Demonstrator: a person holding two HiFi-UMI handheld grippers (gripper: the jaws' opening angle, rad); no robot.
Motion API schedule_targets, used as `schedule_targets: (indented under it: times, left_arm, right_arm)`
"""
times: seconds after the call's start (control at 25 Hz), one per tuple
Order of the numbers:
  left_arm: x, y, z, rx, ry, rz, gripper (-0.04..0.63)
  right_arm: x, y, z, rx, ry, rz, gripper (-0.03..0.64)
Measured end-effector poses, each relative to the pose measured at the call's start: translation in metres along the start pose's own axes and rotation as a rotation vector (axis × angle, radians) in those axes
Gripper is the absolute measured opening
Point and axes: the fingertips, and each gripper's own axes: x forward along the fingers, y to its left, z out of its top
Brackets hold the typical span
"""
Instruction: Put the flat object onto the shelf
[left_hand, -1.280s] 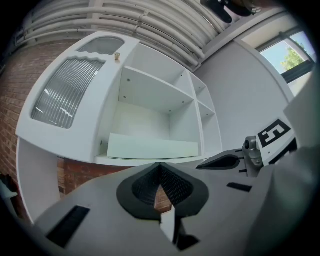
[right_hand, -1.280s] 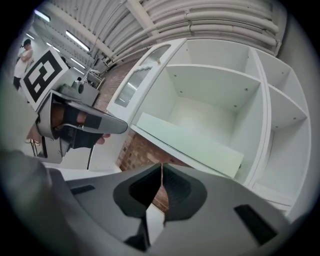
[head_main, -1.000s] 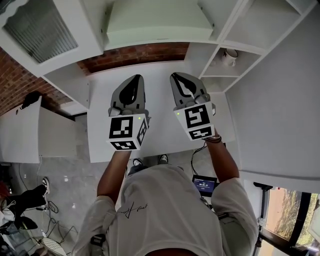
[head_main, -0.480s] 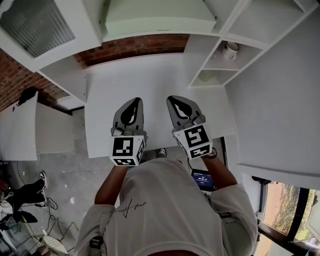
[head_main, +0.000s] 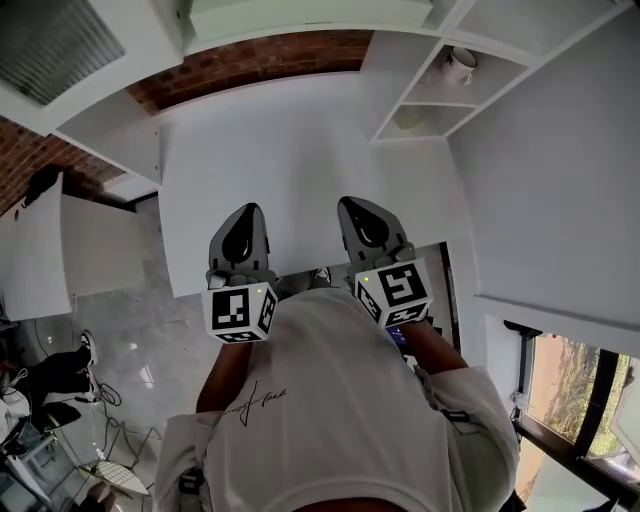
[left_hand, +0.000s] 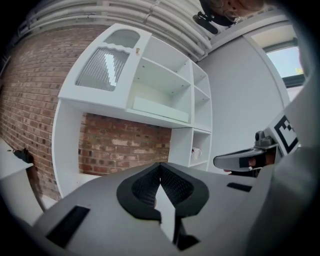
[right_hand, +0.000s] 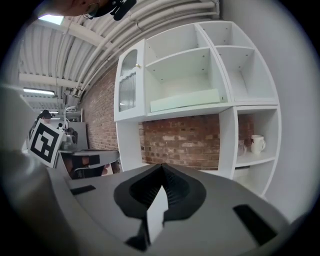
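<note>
The flat green board (right_hand: 185, 100) lay on a wide shelf (right_hand: 175, 114) of the white cupboard (right_hand: 129, 140), above the brick wall (right_hand: 182, 137). Nothing held it or touched it.

The left gripper (left_hand: 160, 167) had its two fingers pressed together at the tips, with nothing between them. The right gripper (right_hand: 162, 167) was the same: fingers squeezed together and empty. Both pointed toward the cupboard, side by side, a little apart, and well away from the board. In the head view, the left gripper (head_main: 247, 212) and the right gripper (head_main: 354, 207) hung over the near edge of the white table (head_main: 300, 140), close to the person's body.

A second before, both grippers were farther out over the table and nearer the cupboard. Now they had come down and back toward the person. The board stayed where it was on the shelf.

In the head view, the top edge of the picture cut off most of the board (head_main: 310, 15). The person's hands were hidden under the marker cubes. A white mug (right_hand: 257, 143) stood in a small side shelf, and something see-through beside it was too faint to tell.
</note>
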Motion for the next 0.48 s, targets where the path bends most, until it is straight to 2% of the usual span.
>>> schedule_targets:
  times: [0.16, 0.48]
  left_arm:
    - [-0.004, 0.007, -0.002, -0.007, 0.007, 0.011, 0.015]
    - [-0.001, 0.004, 0.016, 0.015, -0.025, -0.003, 0.015]
  right_arm:
    - [-0.003, -0.002, -0.008, 0.014, 0.012, -0.018, 0.028]
    - [-0.004, 0.007, 0.016, -0.037, -0.037, 0.014, 0.026]
